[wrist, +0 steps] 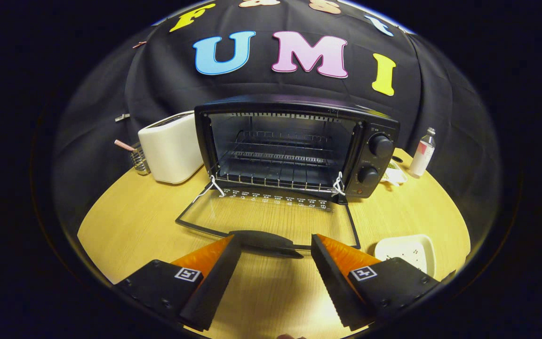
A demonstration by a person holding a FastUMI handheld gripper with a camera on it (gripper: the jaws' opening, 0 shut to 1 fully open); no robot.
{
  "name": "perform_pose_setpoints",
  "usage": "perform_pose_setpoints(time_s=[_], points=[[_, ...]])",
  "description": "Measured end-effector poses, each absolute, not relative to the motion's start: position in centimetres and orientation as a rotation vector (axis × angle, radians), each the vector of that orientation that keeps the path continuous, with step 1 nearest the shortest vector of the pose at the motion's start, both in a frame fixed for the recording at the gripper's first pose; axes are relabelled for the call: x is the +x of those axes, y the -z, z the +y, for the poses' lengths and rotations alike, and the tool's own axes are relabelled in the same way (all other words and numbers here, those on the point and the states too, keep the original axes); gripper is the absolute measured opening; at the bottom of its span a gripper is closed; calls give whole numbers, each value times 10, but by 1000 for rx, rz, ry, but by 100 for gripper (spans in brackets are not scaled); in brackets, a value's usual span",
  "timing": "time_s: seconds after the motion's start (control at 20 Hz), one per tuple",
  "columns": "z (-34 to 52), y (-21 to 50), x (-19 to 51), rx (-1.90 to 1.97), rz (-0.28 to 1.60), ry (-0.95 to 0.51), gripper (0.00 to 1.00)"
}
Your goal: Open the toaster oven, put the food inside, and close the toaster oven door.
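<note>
A black toaster oven [370,141] stands on the wooden table [134,221] beyond my fingers. Its glass door [266,212] lies folded down flat toward me, and the dark door handle [268,242] sits just ahead of my fingertips, between them. The oven's inside with its wire rack [275,157] holds nothing that I can see. My gripper [275,242] is open, with nothing between the fingers. A white plate [407,252] lies on the table to the right of my right finger; its contents are too small to tell.
A white toaster [170,148] stands left of the oven, with a small wire holder [140,160] beside it. A clear bottle [423,153] stands right of the oven. A small white object [394,175] lies by the oven's right side.
</note>
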State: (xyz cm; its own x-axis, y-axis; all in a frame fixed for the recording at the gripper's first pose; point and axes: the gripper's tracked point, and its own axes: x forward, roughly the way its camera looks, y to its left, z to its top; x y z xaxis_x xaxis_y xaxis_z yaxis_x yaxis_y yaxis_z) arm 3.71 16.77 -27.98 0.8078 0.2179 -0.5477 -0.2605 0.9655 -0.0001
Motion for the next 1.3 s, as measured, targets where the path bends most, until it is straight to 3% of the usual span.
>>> perform_pose_setpoints(time_s=[0.5,0.7,1.3], points=[[63,214,6,-94,600,-396,99],[-1,205,11,-94,614,-367,99],[-113,288,28,50,850,-274,100]])
